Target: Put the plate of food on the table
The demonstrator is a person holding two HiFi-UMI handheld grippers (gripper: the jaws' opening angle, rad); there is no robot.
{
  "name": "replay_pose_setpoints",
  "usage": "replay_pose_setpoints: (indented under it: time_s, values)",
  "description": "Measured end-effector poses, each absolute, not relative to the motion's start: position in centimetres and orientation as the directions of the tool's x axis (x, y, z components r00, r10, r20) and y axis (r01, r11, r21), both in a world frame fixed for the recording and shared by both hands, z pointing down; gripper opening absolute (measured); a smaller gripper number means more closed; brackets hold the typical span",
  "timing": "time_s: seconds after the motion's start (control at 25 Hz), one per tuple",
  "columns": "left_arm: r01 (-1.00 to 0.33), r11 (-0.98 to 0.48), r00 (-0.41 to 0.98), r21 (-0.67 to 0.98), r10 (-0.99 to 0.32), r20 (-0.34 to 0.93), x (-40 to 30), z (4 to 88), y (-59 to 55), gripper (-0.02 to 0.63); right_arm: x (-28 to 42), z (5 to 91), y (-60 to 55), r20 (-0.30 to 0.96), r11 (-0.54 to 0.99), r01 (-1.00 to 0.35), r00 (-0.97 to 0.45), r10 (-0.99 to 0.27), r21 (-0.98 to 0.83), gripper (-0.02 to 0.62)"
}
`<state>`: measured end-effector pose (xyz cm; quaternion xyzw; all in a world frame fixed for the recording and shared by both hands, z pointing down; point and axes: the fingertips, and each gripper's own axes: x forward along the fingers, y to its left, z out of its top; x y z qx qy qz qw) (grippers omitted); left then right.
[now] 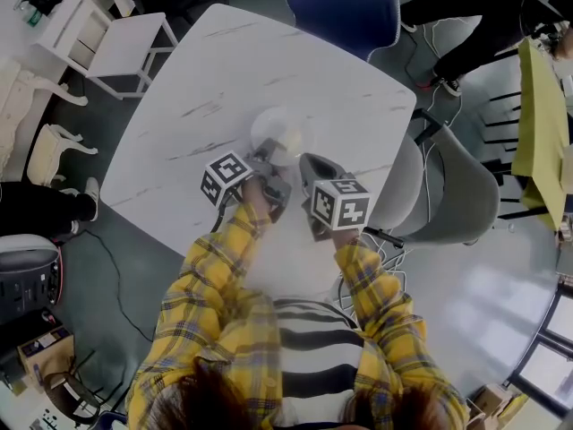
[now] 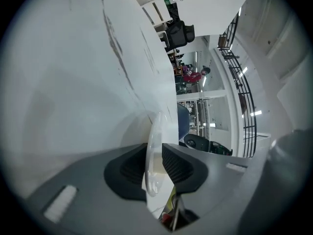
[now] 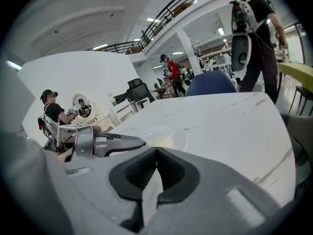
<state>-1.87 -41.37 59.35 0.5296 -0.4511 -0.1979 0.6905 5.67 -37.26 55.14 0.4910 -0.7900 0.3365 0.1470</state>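
A clear glass plate (image 1: pixel 277 133) with pale food on it lies on the white marble table (image 1: pixel 269 61), near the front edge. My left gripper (image 1: pixel 267 158) reaches its near rim. In the left gripper view the plate's rim (image 2: pixel 152 141) stands between the two pads of the left gripper (image 2: pixel 154 163), which sit a little wider than the rim: the gripper is open around it. My right gripper (image 1: pixel 309 164) is just right of the plate, shut with nothing in it (image 3: pixel 156 153). Its view shows the plate (image 3: pixel 166 140) ahead and the left gripper (image 3: pixel 112 143) beside it.
A blue chair (image 1: pixel 345 7) stands at the table's far side and a grey chair (image 1: pixel 448 195) at its right. White furniture (image 1: pixel 116 47) is at the far left. A person (image 3: pixel 257 33) stands beyond the table.
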Motion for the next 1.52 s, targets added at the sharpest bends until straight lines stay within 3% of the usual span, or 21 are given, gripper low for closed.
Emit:
replay_pose_setpoints:
  time_s: [0.56,0.72,1.04,1.2,1.36,1.52]
  values:
    - [-0.391,0.395,0.471,0.831,-0.69,0.55,-2.3,59.5,-40.2,0.128,5.5,55.5,-37.0,0.564,0.3,-0.87,-0.485,-0.668,-0.392,-0.003]
    - [-0.492,0.318,0.51,0.811,-0.649,0.564,-1.5,58.9,-40.0,0.194,5.0,55.5,-36.7,0.567,0.307,-0.864,-0.496,-0.657,-0.399,-0.003]
    - [-0.695,0.14,0.537,0.706,-0.552,0.638,-0.7,59.0,-38.4,0.198,4.6,56.6,-36.5,0.594,0.31,-0.866,-0.496,-0.634,-0.392,-0.003]
    - [-0.769,0.0,0.558,0.639,-0.488,0.671,-0.2,58.9,-37.3,0.239,4.4,56.7,-36.4,0.602,0.314,-0.868,-0.494,-0.628,-0.384,-0.003]
    - [-0.839,-0.08,0.511,0.538,-0.453,0.731,-1.0,59.4,-36.4,0.222,4.3,56.9,-36.2,0.609,0.32,-0.873,-0.487,-0.626,-0.369,-0.003]
    - [-0.835,-0.053,0.502,0.548,-0.481,0.718,-2.2,59.5,-36.0,0.147,4.4,57.2,-35.8,0.612,0.312,-0.875,-0.483,-0.627,-0.37,-0.003]
